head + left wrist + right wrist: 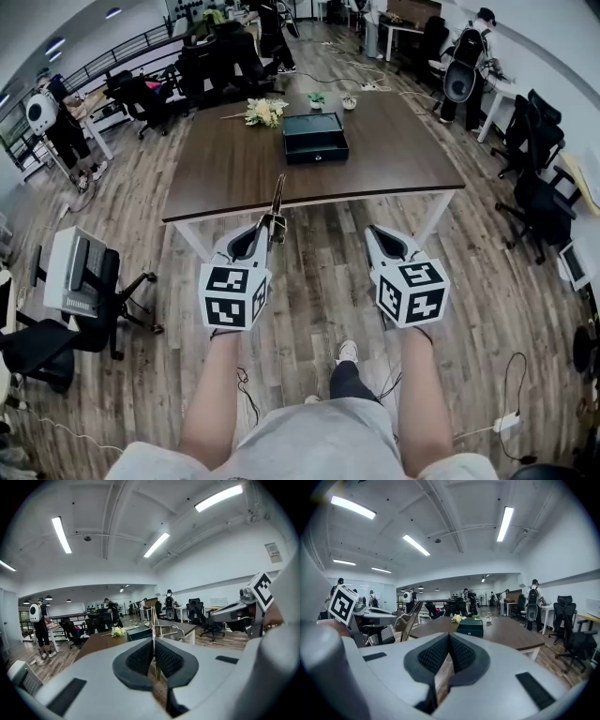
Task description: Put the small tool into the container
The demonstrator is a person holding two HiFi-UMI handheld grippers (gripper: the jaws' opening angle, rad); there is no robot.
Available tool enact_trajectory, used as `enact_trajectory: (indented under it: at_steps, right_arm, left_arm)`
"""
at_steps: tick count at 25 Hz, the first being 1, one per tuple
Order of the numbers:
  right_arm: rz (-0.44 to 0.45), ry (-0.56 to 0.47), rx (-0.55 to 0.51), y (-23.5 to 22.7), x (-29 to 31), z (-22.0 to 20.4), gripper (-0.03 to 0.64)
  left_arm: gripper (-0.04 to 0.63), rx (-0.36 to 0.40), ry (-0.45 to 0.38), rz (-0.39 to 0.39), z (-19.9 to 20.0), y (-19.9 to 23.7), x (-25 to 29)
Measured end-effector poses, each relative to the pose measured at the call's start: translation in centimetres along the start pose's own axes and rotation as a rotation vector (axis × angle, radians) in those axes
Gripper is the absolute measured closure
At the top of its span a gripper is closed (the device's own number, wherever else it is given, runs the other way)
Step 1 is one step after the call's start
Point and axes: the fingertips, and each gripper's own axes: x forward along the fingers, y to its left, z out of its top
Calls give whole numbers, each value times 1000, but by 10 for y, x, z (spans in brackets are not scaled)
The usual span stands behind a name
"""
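A dark green box-shaped container [315, 137] sits on the brown table [234, 169], toward its far middle; it also shows in the left gripper view [139, 633] and the right gripper view [469, 627]. My left gripper [272, 221] is shut on a thin metal tool [278, 192], which sticks up and forward past the table's near edge. That tool [153, 632] rises from between the shut pads. My right gripper [375, 231] hangs beside it, short of the table, shut with nothing between its pads [461, 654]. Both grippers are well short of the container.
A bunch of pale flowers [265, 112], a green item [316, 97] and a small white cup [349, 101] lie beyond the container. Office chairs stand at the left [84, 281] and right [534, 187]. A power strip and cable [506, 422] lie on the wood floor. People stand in the background.
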Motion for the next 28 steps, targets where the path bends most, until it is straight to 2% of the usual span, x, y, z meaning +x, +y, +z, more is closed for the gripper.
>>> enact_trajectory:
  at_steps: [8,17,28]
  right_arm:
    - [30,9,10,-30,38,2,612]
    - [67,34,13,-89,90,13,612]
    - [150,56,-19,-147,155,24,612]
  left_arm:
    - [594,-2,24,17,2,5,45]
    - [592,-12,52,54,19,8,114]
    - [592,4,94,107,37,9,193]
